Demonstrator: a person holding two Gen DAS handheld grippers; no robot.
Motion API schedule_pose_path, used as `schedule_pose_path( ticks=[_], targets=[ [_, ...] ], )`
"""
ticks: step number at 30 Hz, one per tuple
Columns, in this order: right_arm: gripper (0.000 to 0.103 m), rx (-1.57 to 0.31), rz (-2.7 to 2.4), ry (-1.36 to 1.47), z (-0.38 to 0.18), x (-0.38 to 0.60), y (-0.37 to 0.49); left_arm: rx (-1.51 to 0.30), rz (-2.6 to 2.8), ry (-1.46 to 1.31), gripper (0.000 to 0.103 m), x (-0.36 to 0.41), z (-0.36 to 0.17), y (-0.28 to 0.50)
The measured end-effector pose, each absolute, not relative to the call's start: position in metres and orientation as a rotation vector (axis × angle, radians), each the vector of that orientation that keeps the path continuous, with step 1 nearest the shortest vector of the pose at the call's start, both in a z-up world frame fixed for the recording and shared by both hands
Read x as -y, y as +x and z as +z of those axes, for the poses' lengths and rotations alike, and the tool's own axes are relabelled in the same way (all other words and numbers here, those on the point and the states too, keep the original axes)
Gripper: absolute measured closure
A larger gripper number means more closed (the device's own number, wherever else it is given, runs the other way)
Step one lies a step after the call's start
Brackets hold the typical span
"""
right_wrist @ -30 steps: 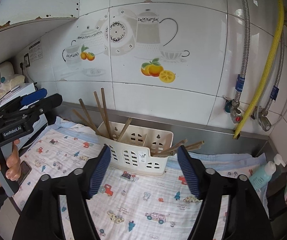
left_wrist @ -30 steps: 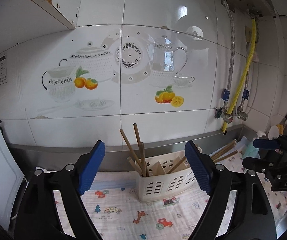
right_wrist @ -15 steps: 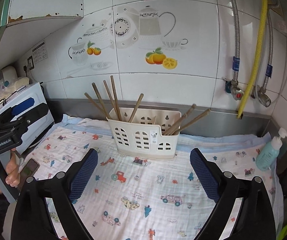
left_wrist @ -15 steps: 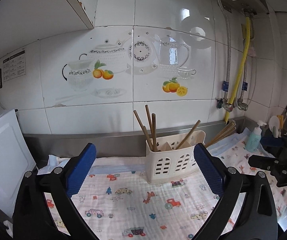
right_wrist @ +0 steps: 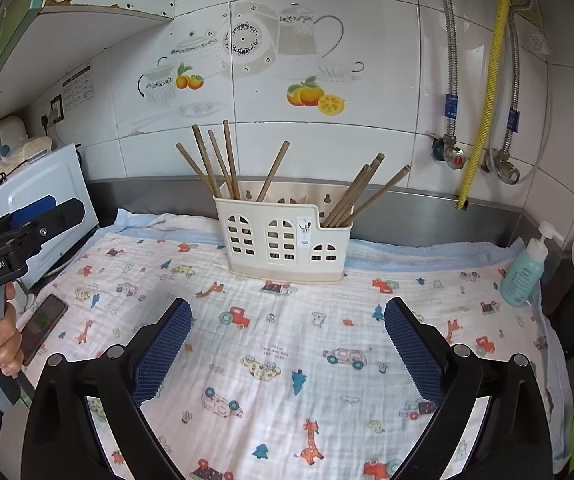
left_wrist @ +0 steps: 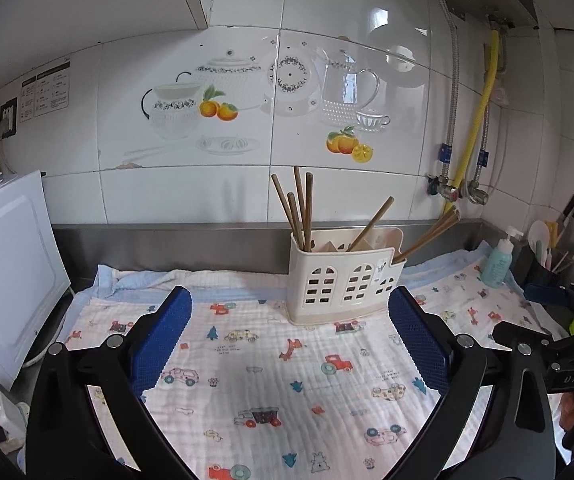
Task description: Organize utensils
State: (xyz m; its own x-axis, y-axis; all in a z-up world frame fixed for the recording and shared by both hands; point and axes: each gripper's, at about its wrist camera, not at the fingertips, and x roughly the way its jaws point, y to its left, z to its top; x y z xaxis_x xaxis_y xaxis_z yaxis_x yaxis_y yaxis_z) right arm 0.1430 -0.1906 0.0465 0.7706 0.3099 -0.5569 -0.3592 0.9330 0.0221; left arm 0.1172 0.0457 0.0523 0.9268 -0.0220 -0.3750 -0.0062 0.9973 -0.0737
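Both grippers now sit farther back from the wall and lower than a second ago, so the cream holder looks smaller and more of the printed cloth shows in front of it. Going left to right in the left wrist view, a white appliance (left_wrist: 5, 276) stands at the left edge of the worktop, and the cloth (left_wrist: 271, 380) with little cars and animals covers the surface beside it. The left gripper (left_wrist: 289, 334) hangs over the cloth with its blue fingers (left_wrist: 163, 332) spread as wide as they go and nothing between them. Past it, the cream holder (left_wrist: 345, 280) stands upright on the cloth near the steel back edge, with brown chopsticks (left_wrist: 301, 208) leaning in its compartments: a bunch at the left end, one in the middle, several slanting out to the right. Farther right a teal pump bottle (left_wrist: 497, 262) stands near the corner. In the right wrist view, a hand (right_wrist: 5, 336) at the left edge grips the other tool's handle, and a dark phone (right_wrist: 43, 328) lies on the cloth just beside it. The right gripper (right_wrist: 287, 338) hovers over the cloth, well short of the holder; its fingers (right_wrist: 413, 344) are opening, already wide, and hold nothing.
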Motion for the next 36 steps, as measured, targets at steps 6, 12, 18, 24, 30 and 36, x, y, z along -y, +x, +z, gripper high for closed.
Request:
schedule_pose_path(
  ticks=[6,12,18,24,30,36],
  targets=[
    [0.008,-0.584,0.347,-0.083,0.038,0.188,0.127,-0.394,-0.007,-0.099,0.005,-0.052,0.042,0.105],
    [0.008,-0.58,0.329,-0.041,0.033,0.193,0.115,-0.414,0.013,-0.089,0.005,-0.053,0.036,0.095],
    [0.007,-0.569,0.307,-0.034,0.032,0.196,0.103,-0.438,0.025,-0.062,0.005,-0.051,0.028,0.088],
    [0.007,-0.559,0.298,-0.026,0.033,0.198,0.096,-0.453,0.026,-0.042,0.005,-0.048,0.022,0.081],
    [0.007,-0.548,0.284,-0.031,0.036,0.201,0.091,-0.451,0.034,-0.047,0.005,-0.049,0.019,0.072],
    [0.007,-0.553,0.281,-0.034,0.033,0.2,0.091,-0.453,0.037,-0.047,0.005,-0.05,0.016,0.066]
  ],
)
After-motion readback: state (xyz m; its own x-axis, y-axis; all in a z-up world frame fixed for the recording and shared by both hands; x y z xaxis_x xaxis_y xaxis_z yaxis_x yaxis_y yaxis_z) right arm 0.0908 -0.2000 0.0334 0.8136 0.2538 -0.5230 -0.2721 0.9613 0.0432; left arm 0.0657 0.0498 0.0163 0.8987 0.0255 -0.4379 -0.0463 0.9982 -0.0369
